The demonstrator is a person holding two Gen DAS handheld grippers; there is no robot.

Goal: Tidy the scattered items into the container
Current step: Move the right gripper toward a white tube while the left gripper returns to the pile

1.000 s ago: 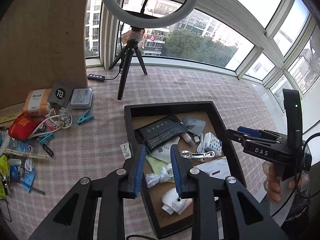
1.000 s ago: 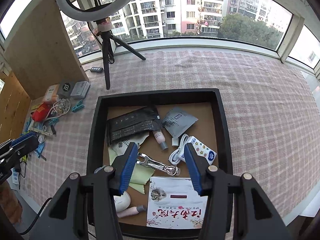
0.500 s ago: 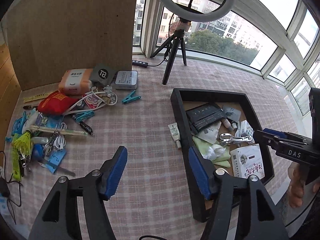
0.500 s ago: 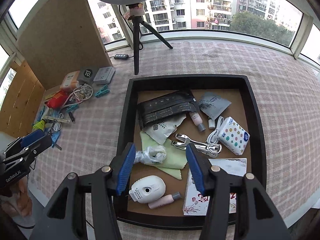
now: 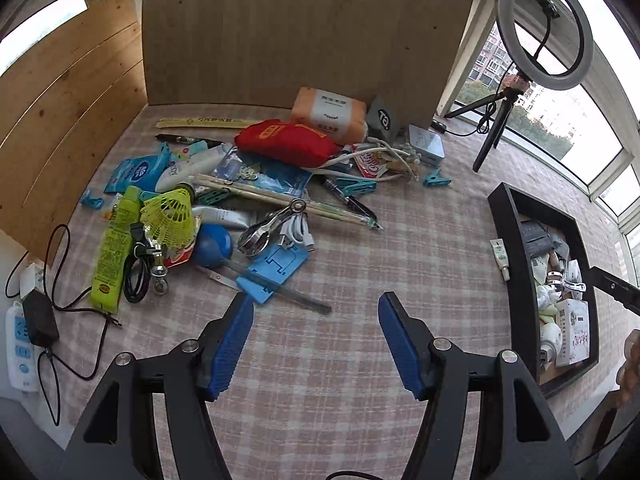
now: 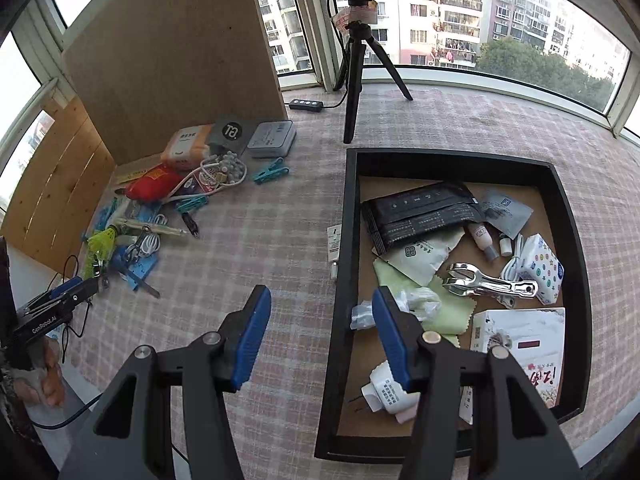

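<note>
The left gripper (image 5: pixel 316 338) is spread and empty — the pile (image 5: pixel 224 208) lies just ahead of its fingers, the ruler (image 5: pixel 280 289) slanting across nearest. The right gripper (image 6: pixel 318 336), also spread and empty, straddles the tray (image 6: pixel 340 280) wall — farther from the pile.

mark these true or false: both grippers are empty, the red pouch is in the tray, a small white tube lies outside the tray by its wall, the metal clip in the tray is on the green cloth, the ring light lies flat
1. Left gripper and right gripper hold nothing: true.
2. The red pouch is in the black tray: false, it lies in the pile on the tablecloth.
3. A small white tube lies outside the tray by its wall: true.
4. The metal clip rests wholly on the green cloth: false, only its jaw end overlaps it.
5. The ring light lies flat: false, it stands on a tripod.
</note>
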